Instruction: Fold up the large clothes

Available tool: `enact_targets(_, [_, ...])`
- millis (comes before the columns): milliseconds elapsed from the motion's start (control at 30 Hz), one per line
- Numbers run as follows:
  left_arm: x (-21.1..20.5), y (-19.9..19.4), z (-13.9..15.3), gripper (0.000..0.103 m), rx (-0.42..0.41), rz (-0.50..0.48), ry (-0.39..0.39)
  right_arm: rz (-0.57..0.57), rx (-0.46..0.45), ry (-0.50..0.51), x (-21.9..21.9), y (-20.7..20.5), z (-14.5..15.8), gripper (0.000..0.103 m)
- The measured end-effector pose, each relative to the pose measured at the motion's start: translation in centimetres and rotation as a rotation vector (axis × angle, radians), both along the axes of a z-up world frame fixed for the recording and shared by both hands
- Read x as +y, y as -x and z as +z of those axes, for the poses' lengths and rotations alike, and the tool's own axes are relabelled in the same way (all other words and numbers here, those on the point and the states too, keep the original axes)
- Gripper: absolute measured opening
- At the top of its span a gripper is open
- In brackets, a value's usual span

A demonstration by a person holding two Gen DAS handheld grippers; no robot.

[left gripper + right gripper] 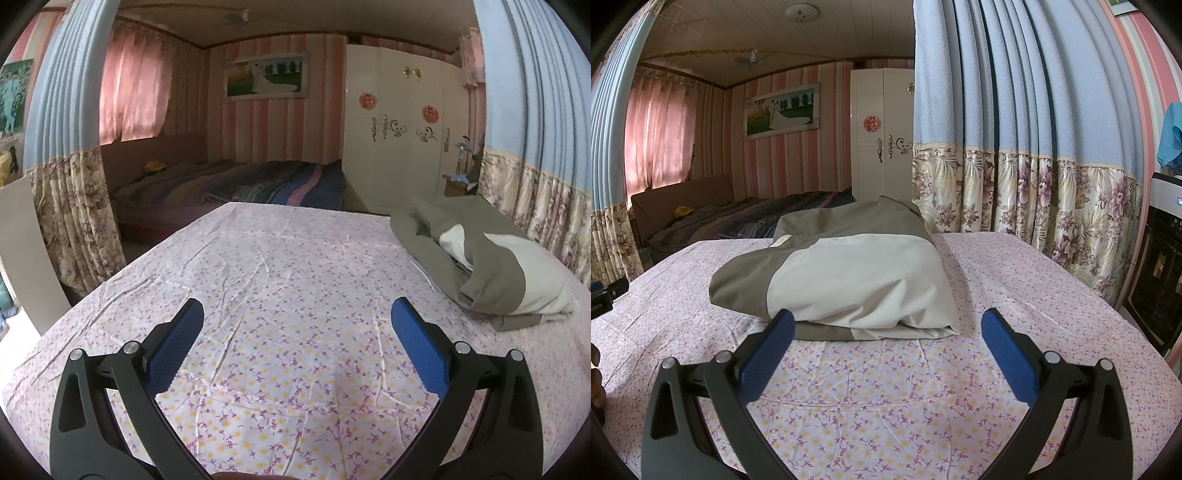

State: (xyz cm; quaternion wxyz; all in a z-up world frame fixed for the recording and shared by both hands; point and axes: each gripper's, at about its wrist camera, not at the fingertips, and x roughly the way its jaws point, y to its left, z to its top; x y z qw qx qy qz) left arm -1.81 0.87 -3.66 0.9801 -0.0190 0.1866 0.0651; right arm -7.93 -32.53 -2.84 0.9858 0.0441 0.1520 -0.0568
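Note:
A large olive-and-cream garment (849, 280) lies bunched in a thick heap on the floral-covered table (923, 387). In the left wrist view the garment (484, 266) sits at the right side of the table (258, 295). My right gripper (888, 325) is open and empty, just in front of the garment's near edge, hovering over the cloth. My left gripper (295, 314) is open and empty over bare tablecloth, to the left of the garment. The other gripper's black body (605, 295) shows at the right wrist view's left edge.
Blue and floral curtains (1015, 147) hang close behind the table on the right, and another curtain (62, 166) on the left. A bed (240, 184) and a white wardrobe (395, 140) stand beyond. A dark appliance (1160, 277) stands at the far right.

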Motion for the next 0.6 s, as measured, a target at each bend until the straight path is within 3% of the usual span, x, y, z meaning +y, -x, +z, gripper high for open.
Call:
enact_targets(67, [0.1,0.2,0.1,0.1,-0.017,-0.015,0.015,0.0,0.001,0.0,0.0,0.0,0.0,0.101])
enact_targets(267, [-1.5,1.0,0.4,0.1,-0.055,-0.037,-0.048,0.0,0.0,-0.001,0.0,0.0,0.0,0.101])
enact_targets(600, [-1.0,-1.1,-0.1,0.1,0.06,-0.037,-0.003,0.001,0.001,0.001,-0.1,0.0,0.0,0.101])
